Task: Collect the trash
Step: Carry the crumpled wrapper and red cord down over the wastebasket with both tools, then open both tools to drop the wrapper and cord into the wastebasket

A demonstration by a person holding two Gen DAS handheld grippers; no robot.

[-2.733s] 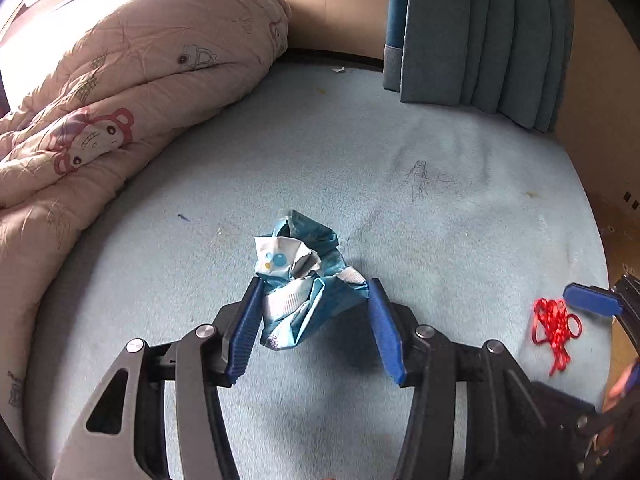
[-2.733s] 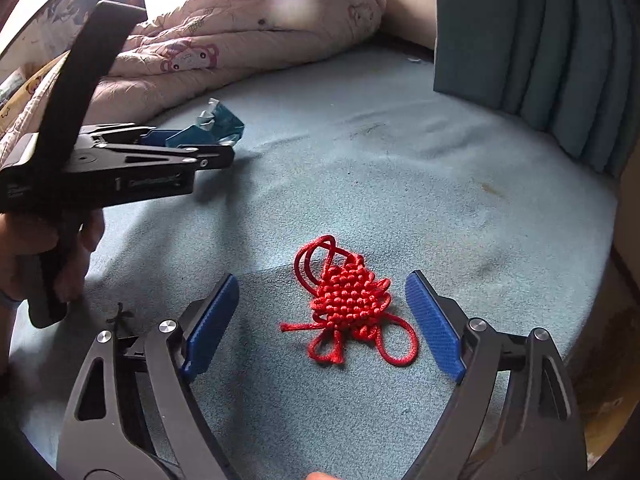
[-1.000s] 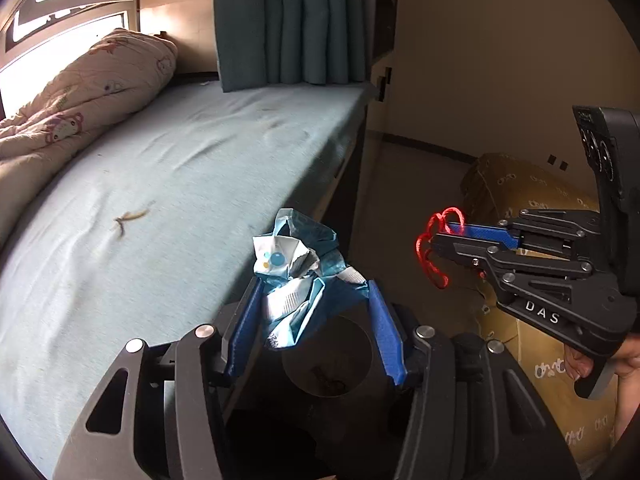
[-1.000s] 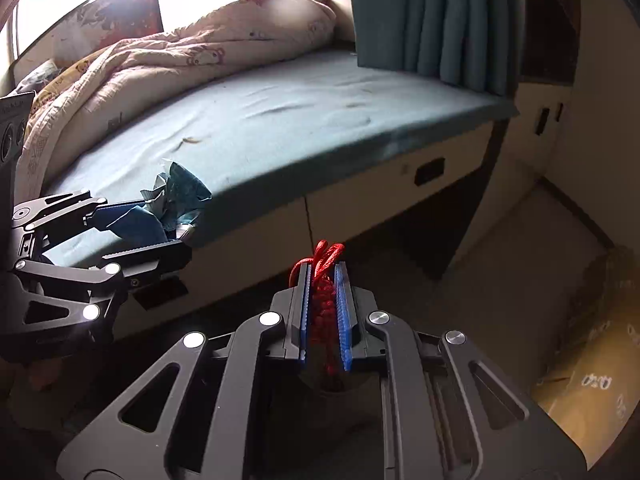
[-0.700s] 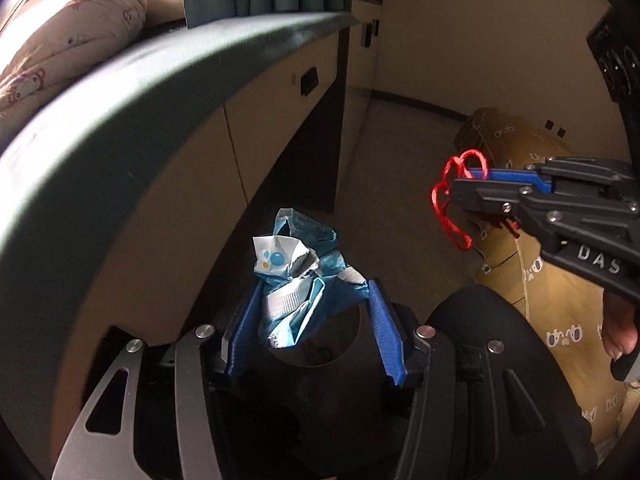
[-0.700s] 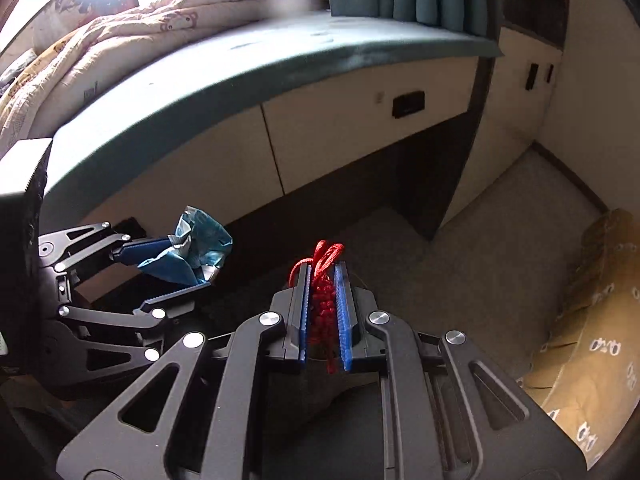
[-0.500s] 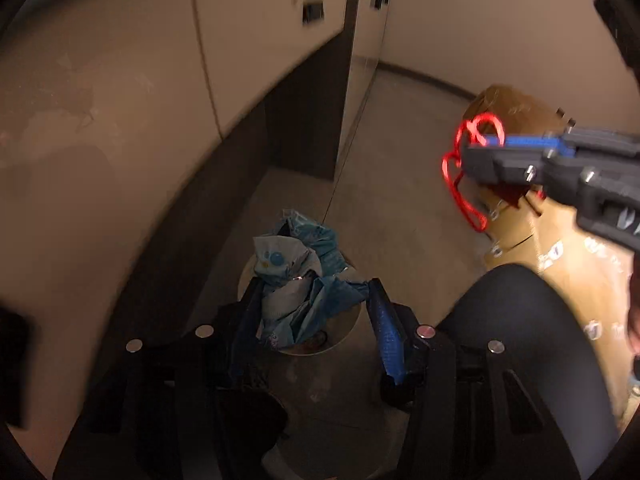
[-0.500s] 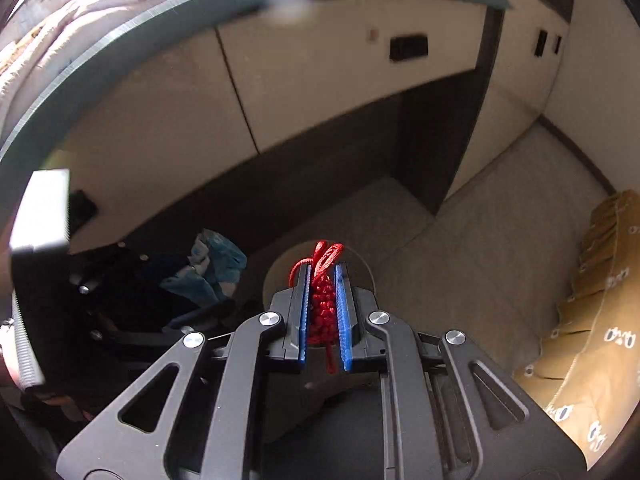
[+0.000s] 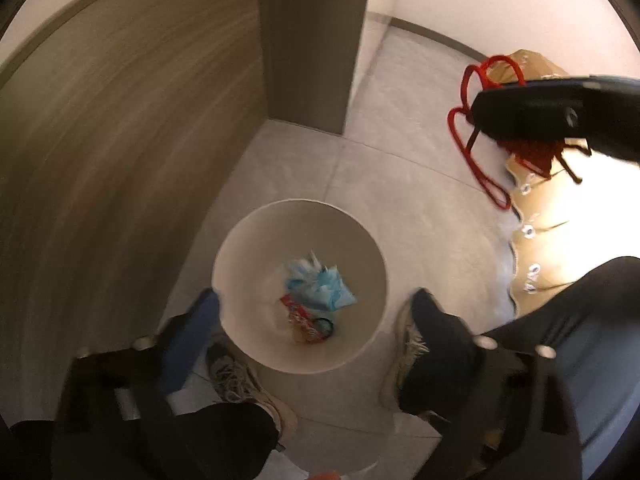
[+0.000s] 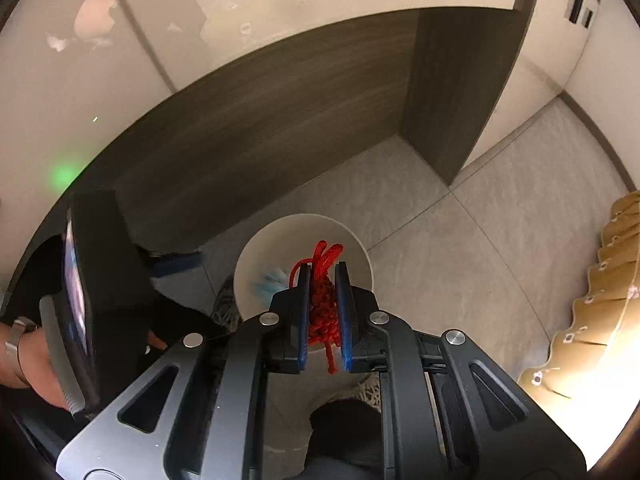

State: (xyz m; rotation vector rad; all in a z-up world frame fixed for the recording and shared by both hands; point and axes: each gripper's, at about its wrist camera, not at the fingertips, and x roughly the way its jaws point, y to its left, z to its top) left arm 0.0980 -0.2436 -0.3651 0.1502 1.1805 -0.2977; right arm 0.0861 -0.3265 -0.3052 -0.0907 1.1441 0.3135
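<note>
A white round bin (image 9: 240, 240) stands on the floor right below my left gripper (image 9: 316, 298). Its jaws are opening wide, with nothing between them. The crumpled blue wrapper (image 9: 320, 284) shows blurred inside the bin, on top of a red wrapper (image 9: 300, 316). My right gripper (image 10: 323, 276) is shut on the red knotted cord (image 10: 322, 308) and hangs above the bin (image 10: 360, 256). In the left wrist view the right gripper (image 9: 540, 112) is at the upper right, with loops of the red cord (image 9: 472, 120) dangling from it.
A dark wood panel (image 9: 120, 140) rises just left of the bin. A tan cardboard box (image 9: 552, 216) stands to the right on the grey tile floor (image 10: 500, 220). The person's shoes (image 9: 240, 380) flank the bin's near side.
Both grippers came down from the bed's level to above the bin. The left jaws opened and the blue wrapper dropped into the bin. The right gripper keeps its hold on the red cord.
</note>
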